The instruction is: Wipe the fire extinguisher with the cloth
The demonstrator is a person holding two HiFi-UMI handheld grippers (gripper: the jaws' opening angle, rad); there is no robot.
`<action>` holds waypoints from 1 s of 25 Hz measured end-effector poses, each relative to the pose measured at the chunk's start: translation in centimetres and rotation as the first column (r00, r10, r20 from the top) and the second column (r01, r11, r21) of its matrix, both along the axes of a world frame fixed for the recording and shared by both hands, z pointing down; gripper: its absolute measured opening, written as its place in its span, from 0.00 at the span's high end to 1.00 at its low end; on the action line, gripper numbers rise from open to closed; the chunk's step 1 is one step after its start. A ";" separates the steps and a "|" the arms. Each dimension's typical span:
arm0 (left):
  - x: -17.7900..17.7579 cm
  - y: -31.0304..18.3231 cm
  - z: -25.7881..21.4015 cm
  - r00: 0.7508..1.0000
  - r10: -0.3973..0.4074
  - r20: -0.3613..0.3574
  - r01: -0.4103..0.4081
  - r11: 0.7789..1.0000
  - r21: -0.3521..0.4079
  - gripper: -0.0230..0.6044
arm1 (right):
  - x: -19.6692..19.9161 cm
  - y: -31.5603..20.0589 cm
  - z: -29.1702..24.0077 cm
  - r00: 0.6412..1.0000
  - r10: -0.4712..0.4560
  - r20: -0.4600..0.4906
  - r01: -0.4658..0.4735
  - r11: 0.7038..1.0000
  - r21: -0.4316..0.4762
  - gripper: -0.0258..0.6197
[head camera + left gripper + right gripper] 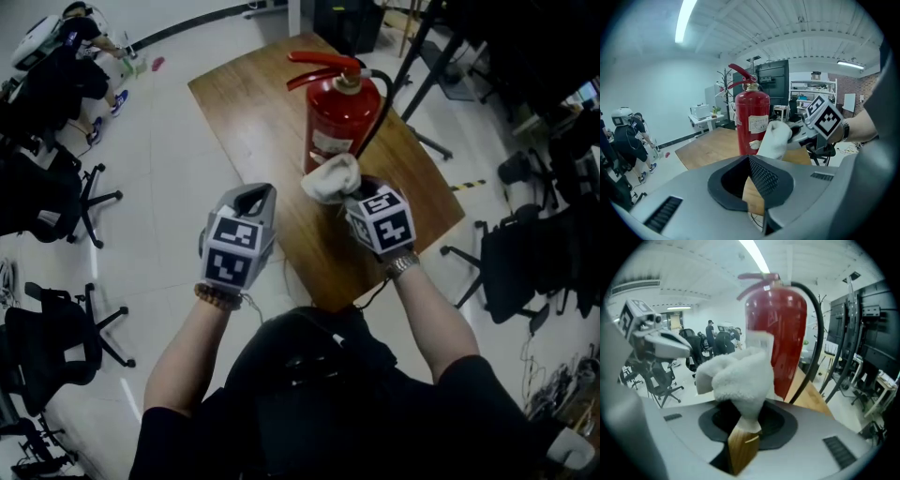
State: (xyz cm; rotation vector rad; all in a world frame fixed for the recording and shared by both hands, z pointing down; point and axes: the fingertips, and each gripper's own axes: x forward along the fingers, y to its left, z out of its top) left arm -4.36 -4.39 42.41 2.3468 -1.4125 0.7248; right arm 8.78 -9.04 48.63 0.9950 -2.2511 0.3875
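A glossy red fire extinguisher, fitted with a black hose and a white label, stands on a table of warm brown wood grain. At six o'clock from it is a fluffy white cloth. The left gripper and right gripper are pale grey, each patterned with black-and-white squares. At nine o'clock, black office chairs stand on a pale grey floor.

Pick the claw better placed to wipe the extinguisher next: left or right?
Right. The right claw is shut on the white cloth, close beside the fire extinguisher. The left claw is shut, empty and held farther off.
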 end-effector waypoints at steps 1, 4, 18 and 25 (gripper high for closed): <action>0.0 0.1 -0.2 1.000 0.003 -0.004 -0.003 1.000 0.006 0.96 | -0.3 0.0 -1.9 1.000 -0.006 0.012 0.006 0.999 0.032 0.78; -0.3 0.3 -0.7 1.000 0.008 -0.015 -0.008 1.000 0.023 0.96 | -1.6 -0.2 -7.7 0.998 -0.032 0.049 0.025 0.991 0.134 0.78; -3.5 1.3 -2.2 0.998 -0.033 -0.047 0.036 0.997 0.065 0.96 | -5.3 -4.4 -19.8 0.999 -0.017 -0.038 0.030 0.918 0.396 0.78; -4.2 1.1 -1.7 0.998 -0.042 -0.047 0.044 0.998 0.054 0.96 | -7.0 -4.7 -18.1 0.998 -0.034 -0.056 0.053 0.921 0.387 0.78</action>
